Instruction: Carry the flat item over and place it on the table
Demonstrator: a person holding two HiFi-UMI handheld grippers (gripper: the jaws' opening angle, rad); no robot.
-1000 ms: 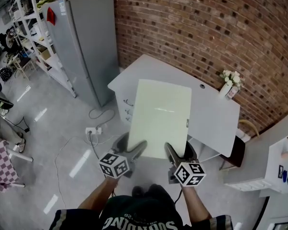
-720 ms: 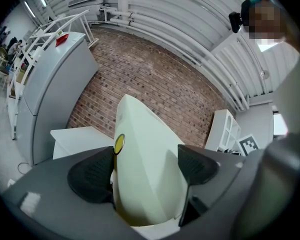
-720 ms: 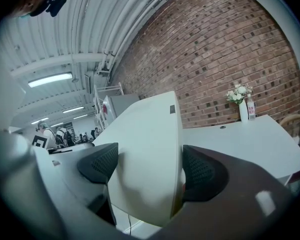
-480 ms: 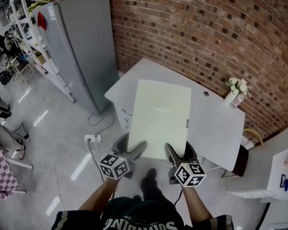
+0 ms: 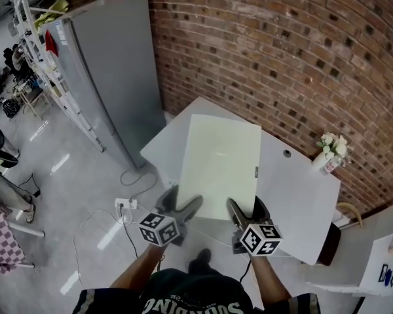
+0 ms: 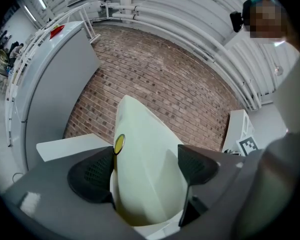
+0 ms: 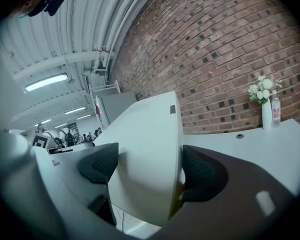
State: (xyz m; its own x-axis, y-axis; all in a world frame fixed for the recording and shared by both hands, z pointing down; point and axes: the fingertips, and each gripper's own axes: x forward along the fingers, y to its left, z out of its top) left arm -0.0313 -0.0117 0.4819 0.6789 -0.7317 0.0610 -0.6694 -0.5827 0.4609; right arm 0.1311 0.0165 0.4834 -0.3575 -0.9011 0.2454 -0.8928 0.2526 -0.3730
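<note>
A pale yellow-green flat board [image 5: 220, 163] is held out level in front of me, above the near edge of a white table [image 5: 295, 182]. My left gripper [image 5: 183, 209] is shut on the board's near left corner and my right gripper [image 5: 239, 209] on its near right corner. In the left gripper view the board [image 6: 145, 169] fills the gap between the black pads [image 6: 92, 176]. The right gripper view shows the board [image 7: 150, 159] clamped between both pads [image 7: 200, 171], with the table [image 7: 250, 144] beyond it.
A brick wall [image 5: 301, 57] runs behind the table. A vase of white flowers [image 5: 331, 150] stands at the table's far right. A grey cabinet [image 5: 118, 70] stands to the left, with shelving [image 5: 33, 44] beyond it. A power strip and cables [image 5: 128, 201] lie on the floor.
I have walked closer to the table with the board; the table and wall have shifted nearer and the vase has moved right. Both grippers keep the same hold.
</note>
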